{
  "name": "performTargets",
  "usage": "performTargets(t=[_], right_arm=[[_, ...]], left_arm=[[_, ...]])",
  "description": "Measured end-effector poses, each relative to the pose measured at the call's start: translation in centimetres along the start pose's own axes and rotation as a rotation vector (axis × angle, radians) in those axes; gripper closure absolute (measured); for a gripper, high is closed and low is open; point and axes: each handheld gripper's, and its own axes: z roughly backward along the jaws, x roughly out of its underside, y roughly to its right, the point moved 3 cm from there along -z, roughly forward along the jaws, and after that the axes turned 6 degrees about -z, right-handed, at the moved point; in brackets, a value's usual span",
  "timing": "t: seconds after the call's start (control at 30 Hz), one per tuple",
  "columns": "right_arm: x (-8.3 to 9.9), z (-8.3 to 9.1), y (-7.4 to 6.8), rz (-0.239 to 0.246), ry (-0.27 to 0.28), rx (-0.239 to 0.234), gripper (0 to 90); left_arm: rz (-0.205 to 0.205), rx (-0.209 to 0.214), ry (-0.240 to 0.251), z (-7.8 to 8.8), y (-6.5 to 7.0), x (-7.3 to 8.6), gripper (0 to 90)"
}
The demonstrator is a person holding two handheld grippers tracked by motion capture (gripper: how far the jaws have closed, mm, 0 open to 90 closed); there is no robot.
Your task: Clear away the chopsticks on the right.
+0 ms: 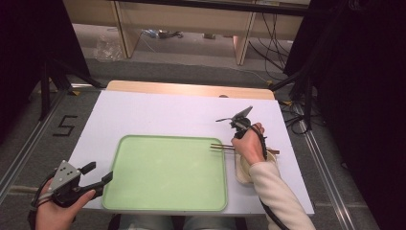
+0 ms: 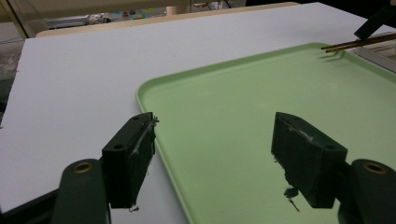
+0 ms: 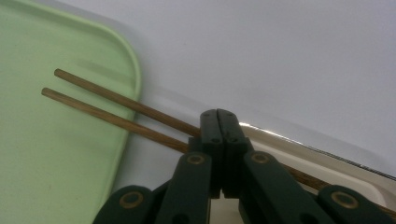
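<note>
A pale green tray (image 1: 167, 172) lies on the white table top. Two brown chopsticks (image 1: 220, 146) lie side by side across a white bowl (image 1: 242, 175) just right of the tray, their tips reaching over the tray's right rim. My right gripper (image 1: 235, 139) points down at them. In the right gripper view its jaws (image 3: 218, 114) are pressed flat together, and the chopsticks (image 3: 116, 100) pass behind them; contact is unclear. My left gripper (image 1: 99, 172) stands open at the tray's front left corner, with its jaws (image 2: 215, 135) straddling the tray's rim (image 2: 144, 100) and nothing between them.
The white board (image 1: 158, 115) extends behind and left of the tray. A wooden table edge (image 1: 191, 88) lies at the back. Black stands and cables are on the floor at both sides.
</note>
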Motion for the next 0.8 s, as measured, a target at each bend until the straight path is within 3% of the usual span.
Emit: performTargets(t=[0.47, 0.53, 0.57, 0.6, 0.67, 0.7, 0.77, 0.8], right_arm=[[-0.1, -0.1, -0.1, -0.018, 0.005, 0.009, 90.0], [-0.2, -0.1, 0.0, 0.011, 0.012, 0.000, 90.0], [-0.1, 0.0, -0.2, -0.018, 0.009, 0.002, 90.0], [-0.1, 0.0, -0.2, -0.018, 0.009, 0.002, 90.0], [-0.1, -0.1, -0.1, 0.005, 0.018, 0.004, 90.0], [-0.1, 0.0, -0.3, -0.008, 0.016, 0.018, 90.0], [-0.2, 0.4, -0.2, 0.064, 0.055, 0.010, 90.0], [-0.2, 0.9, -0.6, 0.081, 0.062, -0.004, 85.7]], left_arm=[[0.001, 0.004, 0.002, 0.0, 0.1, 0.0, 30.0], [-0.001, 0.004, 0.001, 0.0, 0.0, 0.0, 30.0], [0.000, 0.005, 0.001, -0.1, 0.1, 0.0, 30.1], [0.000, 0.005, 0.001, -0.1, 0.1, 0.0, 30.1], [0.000, 0.005, 0.001, 0.0, 0.1, 0.0, 30.0], [-0.002, 0.005, 0.001, 0.0, 0.1, 0.0, 30.1], [0.000, 0.005, 0.001, -0.1, 0.1, 0.0, 30.1], [0.000, 0.005, 0.000, -0.1, 0.1, 0.0, 30.1]])
